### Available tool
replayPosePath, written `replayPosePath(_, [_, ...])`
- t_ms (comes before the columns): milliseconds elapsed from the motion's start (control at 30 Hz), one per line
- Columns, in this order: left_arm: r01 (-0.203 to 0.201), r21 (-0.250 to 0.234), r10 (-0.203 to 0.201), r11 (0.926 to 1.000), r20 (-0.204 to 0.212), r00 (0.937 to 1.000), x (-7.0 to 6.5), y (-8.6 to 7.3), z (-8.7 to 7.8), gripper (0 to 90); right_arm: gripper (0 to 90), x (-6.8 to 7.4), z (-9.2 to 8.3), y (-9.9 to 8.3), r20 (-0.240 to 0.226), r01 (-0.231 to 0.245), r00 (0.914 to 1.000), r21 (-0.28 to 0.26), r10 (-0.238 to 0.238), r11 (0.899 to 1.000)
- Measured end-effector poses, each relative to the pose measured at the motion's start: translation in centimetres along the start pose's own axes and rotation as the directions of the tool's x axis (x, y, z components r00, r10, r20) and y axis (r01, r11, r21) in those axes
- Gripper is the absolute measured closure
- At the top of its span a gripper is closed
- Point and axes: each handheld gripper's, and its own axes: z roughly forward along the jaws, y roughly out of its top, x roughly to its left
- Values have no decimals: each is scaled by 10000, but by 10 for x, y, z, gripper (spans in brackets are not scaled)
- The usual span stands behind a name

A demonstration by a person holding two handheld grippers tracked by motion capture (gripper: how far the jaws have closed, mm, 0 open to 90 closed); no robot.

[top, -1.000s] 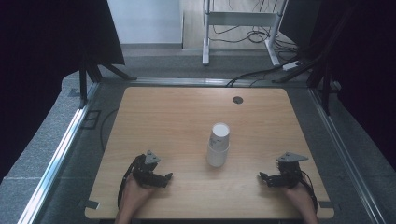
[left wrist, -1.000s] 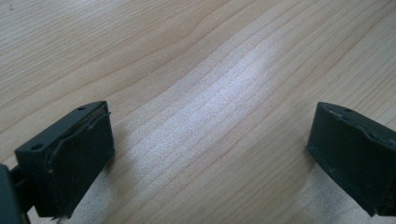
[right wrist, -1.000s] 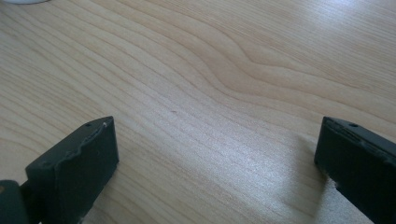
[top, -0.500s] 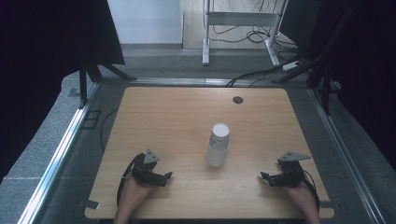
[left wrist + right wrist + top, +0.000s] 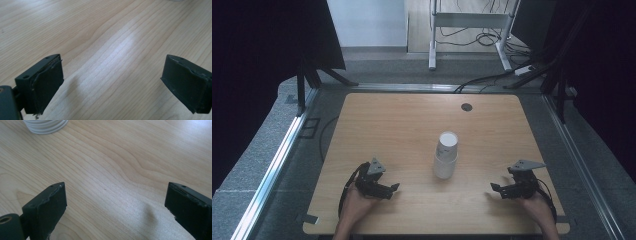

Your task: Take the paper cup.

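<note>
Table top: pale wood-grain board (image 5: 412, 130) with rounded corners, a matt finish and a soft sheen where the light falls; the grain runs in long wavy bands in both gripper views.
Grommet: small dark round disc (image 5: 466, 107) set in the board toward 1 o'clock from the middle.
Surround: grey speckled floor (image 5: 277, 135) on all sides, with a metal rail (image 5: 272, 170) along the 9 o'clock edge and another along 3 o'clock.
Room: black curtains (image 5: 257, 40) at 10 and 2 o'clock; a white metal frame on feet (image 5: 472, 20) at 12 o'clock, with loose black cables (image 5: 492, 80) trailing across the floor by it.
Cup stack: white paper cups (image 5: 445, 155) nested upright, tapered, with ribbed rolled rims at the base seen in the right gripper view (image 5: 46, 125); it stands just past 6 o'clock of the board's middle, between my two tools and apart from both.
My left gripper: (image 5: 393, 187) low on the board at 7 o'clock, pointing toward 3 o'clock; black blocky jaws with worn pad edges, spread wide over bare wood, though they have just been narrowing slightly.
My right gripper: (image 5: 495, 188) low on the board at 5 o'clock, pointing toward 9 o'clock; jaws spread wide with bare wood between them, after easing in a touch within the last second.
Top plates: a grey three-cornered plate rides on each tool.
Hands: mine come in from the 6 o'clock edge.
</note>
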Motion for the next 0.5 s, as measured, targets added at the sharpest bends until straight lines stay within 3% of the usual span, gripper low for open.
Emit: replayPosePath(500, [-432,-167,437,9989,309,9986,-5,15,2,51,51,4,-12,26,-391,563,9977,392,-548,9976])
